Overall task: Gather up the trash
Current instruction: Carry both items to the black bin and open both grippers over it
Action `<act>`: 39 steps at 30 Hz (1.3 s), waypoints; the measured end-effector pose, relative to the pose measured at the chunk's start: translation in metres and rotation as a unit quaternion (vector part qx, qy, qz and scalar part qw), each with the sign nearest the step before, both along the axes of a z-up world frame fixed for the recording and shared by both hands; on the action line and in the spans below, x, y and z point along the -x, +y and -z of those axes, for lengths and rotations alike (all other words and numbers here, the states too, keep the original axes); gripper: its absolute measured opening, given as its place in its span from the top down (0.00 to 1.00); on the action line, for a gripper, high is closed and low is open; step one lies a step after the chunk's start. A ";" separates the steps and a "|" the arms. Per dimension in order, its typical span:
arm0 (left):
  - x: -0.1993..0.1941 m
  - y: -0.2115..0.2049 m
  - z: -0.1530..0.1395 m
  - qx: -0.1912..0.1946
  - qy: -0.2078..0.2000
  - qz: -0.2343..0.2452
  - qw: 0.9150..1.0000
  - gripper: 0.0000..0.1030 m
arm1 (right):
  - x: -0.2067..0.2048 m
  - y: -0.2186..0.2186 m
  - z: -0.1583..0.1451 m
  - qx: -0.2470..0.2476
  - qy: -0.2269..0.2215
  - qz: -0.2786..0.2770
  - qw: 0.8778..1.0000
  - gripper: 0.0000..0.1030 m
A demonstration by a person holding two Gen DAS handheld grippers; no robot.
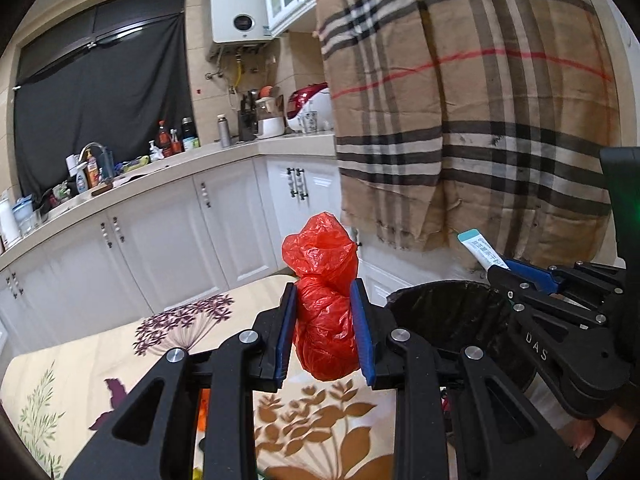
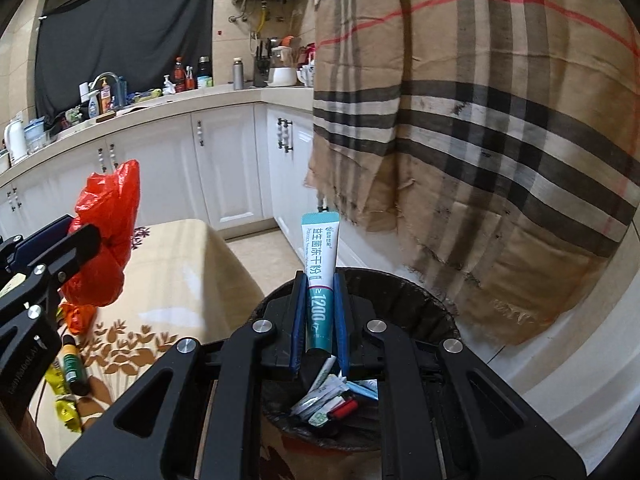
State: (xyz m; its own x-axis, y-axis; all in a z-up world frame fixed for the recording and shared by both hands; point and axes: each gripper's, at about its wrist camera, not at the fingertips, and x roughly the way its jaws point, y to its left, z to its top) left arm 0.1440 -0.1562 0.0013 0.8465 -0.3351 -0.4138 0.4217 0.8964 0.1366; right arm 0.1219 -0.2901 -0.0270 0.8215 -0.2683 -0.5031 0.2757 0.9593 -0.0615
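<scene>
Two grippers are in my hands. My left gripper (image 1: pixel 325 308) pinches a crumpled red plastic bag (image 1: pixel 325 280) above a table covered in cream cloth with brown and purple flower prints (image 1: pixel 120 360). My right gripper (image 2: pixel 319 312) pinches a white and teal paper sachet (image 2: pixel 320 264) upright over a round bin lined with a black bag (image 2: pixel 416 304), where small wrappers (image 2: pixel 332 398) already lie. On the table near the bin sit yellow wrappers (image 2: pixel 66 404) and a dark tube (image 2: pixel 74 368). Behind, white kitchen cabinets (image 1: pixel 160 232) carry a cluttered counter (image 1: pixel 180 168), and a tan plaid cloth (image 1: pixel 480 100) hangs on the right.
</scene>
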 end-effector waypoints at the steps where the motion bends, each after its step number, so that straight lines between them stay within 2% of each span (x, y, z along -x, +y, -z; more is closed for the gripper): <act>1: -0.001 -0.003 0.001 -0.002 0.000 0.002 1.000 0.73 | -0.001 -0.003 0.001 -0.001 0.002 0.002 1.000 0.87; 29: -0.046 -0.077 0.034 -0.041 0.031 0.040 0.998 0.73 | -0.034 -0.055 0.027 -0.007 0.018 0.052 0.998 0.86; 32: -0.051 -0.084 0.038 -0.044 0.036 0.044 0.997 0.72 | -0.038 -0.059 0.031 -0.005 0.022 0.059 0.998 0.84; 34: -0.054 -0.088 0.042 -0.046 0.040 0.045 0.997 0.71 | -0.040 -0.063 0.033 -0.006 0.023 0.065 0.998 0.75; 39: -0.058 -0.088 0.046 -0.046 0.047 0.037 0.997 0.63 | -0.041 -0.067 0.035 -0.007 0.024 0.068 0.997 0.75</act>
